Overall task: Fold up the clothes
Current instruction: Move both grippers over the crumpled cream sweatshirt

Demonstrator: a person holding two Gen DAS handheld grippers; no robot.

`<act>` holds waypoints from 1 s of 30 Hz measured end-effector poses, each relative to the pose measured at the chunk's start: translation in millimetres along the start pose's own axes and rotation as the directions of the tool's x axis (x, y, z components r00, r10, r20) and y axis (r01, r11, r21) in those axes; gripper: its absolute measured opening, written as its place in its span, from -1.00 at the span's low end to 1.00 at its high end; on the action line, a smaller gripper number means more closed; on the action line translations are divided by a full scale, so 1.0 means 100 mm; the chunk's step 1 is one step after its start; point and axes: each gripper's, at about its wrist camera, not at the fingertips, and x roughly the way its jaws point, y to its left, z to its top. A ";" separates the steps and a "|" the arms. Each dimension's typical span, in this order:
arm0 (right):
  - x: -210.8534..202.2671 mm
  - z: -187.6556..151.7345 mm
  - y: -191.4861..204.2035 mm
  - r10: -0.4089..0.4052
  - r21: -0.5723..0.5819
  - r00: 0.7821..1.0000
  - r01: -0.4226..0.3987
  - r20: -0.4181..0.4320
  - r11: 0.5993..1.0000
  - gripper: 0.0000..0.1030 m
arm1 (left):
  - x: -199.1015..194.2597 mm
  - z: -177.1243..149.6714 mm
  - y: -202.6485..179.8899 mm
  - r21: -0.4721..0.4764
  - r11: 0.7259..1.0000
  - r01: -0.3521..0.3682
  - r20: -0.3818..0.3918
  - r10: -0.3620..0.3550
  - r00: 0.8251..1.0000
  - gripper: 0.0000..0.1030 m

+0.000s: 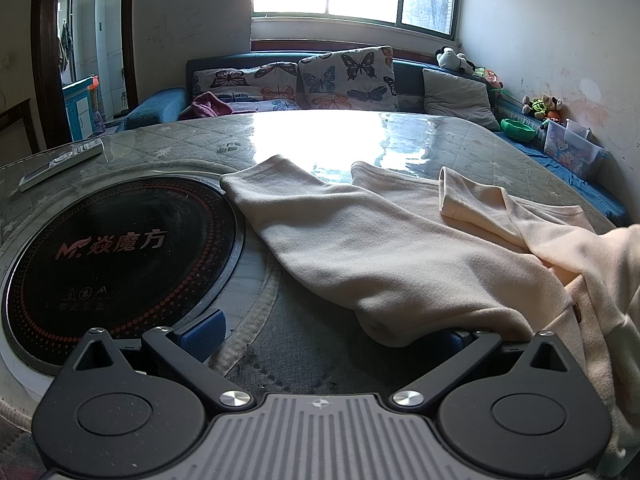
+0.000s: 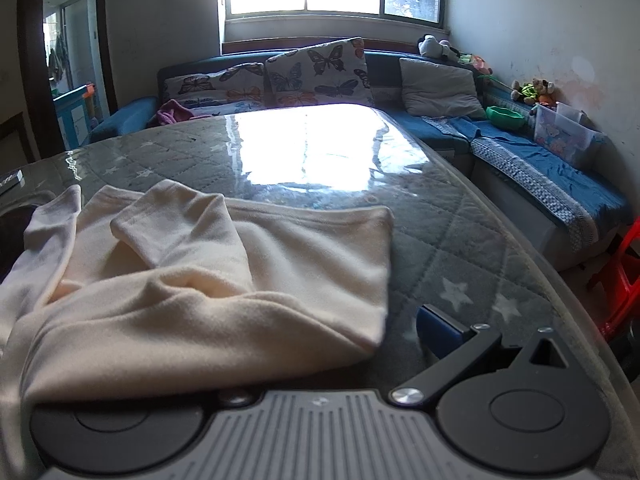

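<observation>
Left wrist view takes in a round table (image 1: 168, 140) under a quilted, star-printed cover and a clear sheet, with a black induction cooktop (image 1: 120, 248) sunk in its middle. Across the table lies the cream garment (image 1: 400, 256), partly gathered: one sleeve (image 2: 188, 232) is laid over the body, another sleeve (image 1: 256, 188) runs out flat beside the cooktop, and the near part is bunched rather than squared. Judging by that, some folding shows, but smoothing and a final fold or two look left to do.

The left gripper (image 1: 332, 336) stands with its jaws wide apart, the near edge of the cloth lying over its right finger; nothing is pinched. The right gripper (image 2: 320, 340) shows only one blue finger (image 2: 440, 328), the other being buried under cloth, so its jaws seem spread, though I cannot tell for sure.

A remote (image 1: 60, 164) lies beyond the cooktop. Cooktop lettering reads "焱魔方" with an "M" logo; the smaller warning text is unreadable.
</observation>
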 end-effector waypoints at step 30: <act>-0.96 -0.61 0.21 0.073 -0.094 0.994 -0.065 0.081 0.993 1.00 | -0.45 -0.22 0.14 -0.039 0.997 -0.059 -0.070 0.057 0.996 1.00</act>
